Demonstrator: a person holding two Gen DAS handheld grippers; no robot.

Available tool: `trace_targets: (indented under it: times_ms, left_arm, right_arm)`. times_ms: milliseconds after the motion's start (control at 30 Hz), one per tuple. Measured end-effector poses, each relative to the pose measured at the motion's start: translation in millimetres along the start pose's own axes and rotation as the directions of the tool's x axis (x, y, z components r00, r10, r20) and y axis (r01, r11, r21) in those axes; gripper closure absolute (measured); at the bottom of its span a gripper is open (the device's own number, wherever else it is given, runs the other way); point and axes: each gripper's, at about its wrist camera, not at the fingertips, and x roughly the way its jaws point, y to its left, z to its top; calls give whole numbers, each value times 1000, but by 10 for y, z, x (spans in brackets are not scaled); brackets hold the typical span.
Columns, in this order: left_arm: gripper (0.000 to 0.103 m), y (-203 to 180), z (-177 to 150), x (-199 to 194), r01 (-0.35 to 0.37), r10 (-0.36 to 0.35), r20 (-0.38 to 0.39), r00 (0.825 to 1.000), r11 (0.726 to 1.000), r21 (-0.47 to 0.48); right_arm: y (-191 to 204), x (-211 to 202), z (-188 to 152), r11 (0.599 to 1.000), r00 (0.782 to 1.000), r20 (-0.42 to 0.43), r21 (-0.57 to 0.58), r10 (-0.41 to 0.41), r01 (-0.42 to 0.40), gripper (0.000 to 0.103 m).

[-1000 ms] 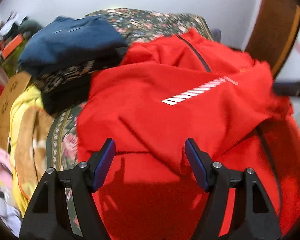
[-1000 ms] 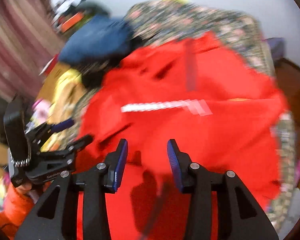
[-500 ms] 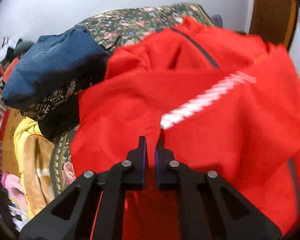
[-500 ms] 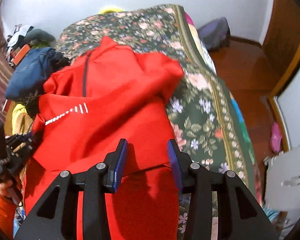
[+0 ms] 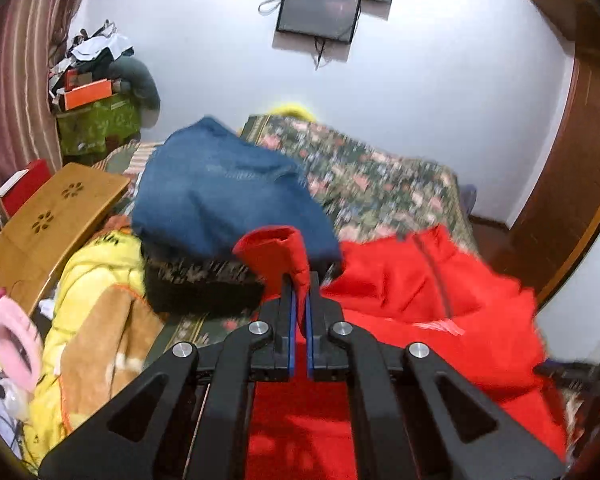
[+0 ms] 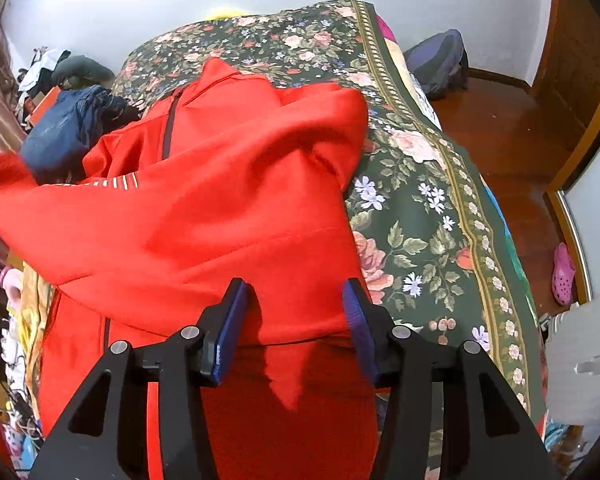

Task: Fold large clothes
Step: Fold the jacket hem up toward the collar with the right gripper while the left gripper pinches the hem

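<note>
This is a bedroom in a lived-in home. A bed (image 6: 428, 216) with a dark floral bedspread fills the middle of the room, and clothes lie piled on it: a red jacket (image 6: 220, 208), a blue garment (image 5: 228, 196) and a yellow and brown fleece (image 5: 96, 304). The walls are plain white, and a small screen (image 5: 318, 14) hangs on the far wall with its cable dangling below. A striped curtain (image 5: 16, 80) hangs at the left, next to a cluttered stack of boxes and bags (image 5: 96, 104). The floor (image 6: 512, 136) is polished reddish wood, with a pink clog (image 6: 562, 274) lying on it and a dark backpack (image 6: 440, 62) leaning against the wall. A brown wooden door (image 5: 580, 184) stands at the right.
</note>
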Motion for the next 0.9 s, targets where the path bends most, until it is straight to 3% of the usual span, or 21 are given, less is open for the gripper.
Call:
trace_targets:
  times_ms: [100, 233, 367, 533, 600, 700, 900]
  left_arm:
    - [100, 76, -247, 165, -41, 43, -80, 996, 999, 29]
    - [95, 227, -653, 412, -74, 77, -213, 974, 997, 20]
    - [90, 390, -1031, 545, -88, 84, -334, 939, 996, 3]
    - [63, 444, -1438, 643, -137, 169, -447, 878, 985, 103]
    - [54, 443, -1469, 602, -154, 198, -435, 878, 979, 134]
    - [52, 438, -1333, 535, -155, 211, -422, 882, 974, 162]
    - [49, 281, -721, 310, -114, 158, -305, 939, 981, 158]
  right_arm:
    - [34, 3, -2, 1000, 1000, 4, -17, -21, 21, 57]
    - [19, 0, -18, 1000, 1000, 7, -10, -22, 22, 56]
    - [24, -8, -30, 1000, 1000, 7, -9, -27, 27, 56]
    - [34, -10, -33, 999, 999, 6, -9, -38, 38, 55]
    - [41, -9, -27, 999, 999, 3, -8, -42, 42, 55]
    - [59, -18, 13, 998, 999, -15, -23, -51, 50, 55]
    - [101, -165, 181, 998, 999, 8, -45, -36, 36, 55]
